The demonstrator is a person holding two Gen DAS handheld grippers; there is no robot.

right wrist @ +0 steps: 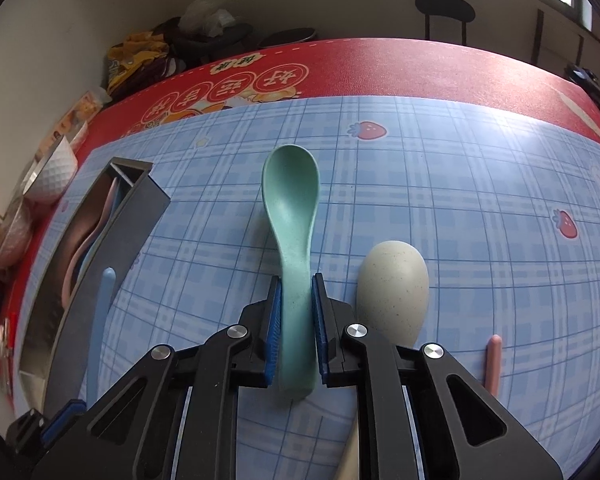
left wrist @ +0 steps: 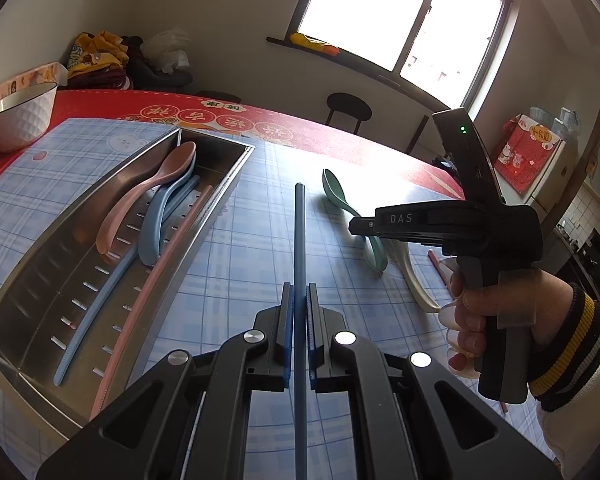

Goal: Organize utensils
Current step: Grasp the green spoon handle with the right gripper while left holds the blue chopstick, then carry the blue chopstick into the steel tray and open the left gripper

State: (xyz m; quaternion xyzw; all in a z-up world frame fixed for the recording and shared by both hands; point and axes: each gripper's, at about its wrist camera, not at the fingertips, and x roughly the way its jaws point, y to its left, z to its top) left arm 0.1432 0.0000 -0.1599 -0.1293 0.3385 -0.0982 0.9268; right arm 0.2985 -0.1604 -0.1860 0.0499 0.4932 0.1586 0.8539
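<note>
My left gripper (left wrist: 299,296) is shut on a blue chopstick (left wrist: 300,236) that sticks out forward over the blue checked mat. To its left stands a metal tray (left wrist: 220,204) holding a pink spoon (left wrist: 148,196), a blue spoon (left wrist: 160,224), a blue chopstick and a pink chopstick. In the right wrist view my right gripper (right wrist: 296,280) is shut on the handle of a green spoon (right wrist: 290,196) that lies on the mat, bowl up and pointing away. A cream spoon (right wrist: 392,288) lies bowl down just right of it.
A pink chopstick (right wrist: 493,360) lies on the mat at the right. A white bowl (left wrist: 20,116) stands on the red tablecloth beyond the tray's left side. A hand holds the right gripper (left wrist: 358,226) at the right of the left wrist view. A stool (left wrist: 348,108) stands behind the table.
</note>
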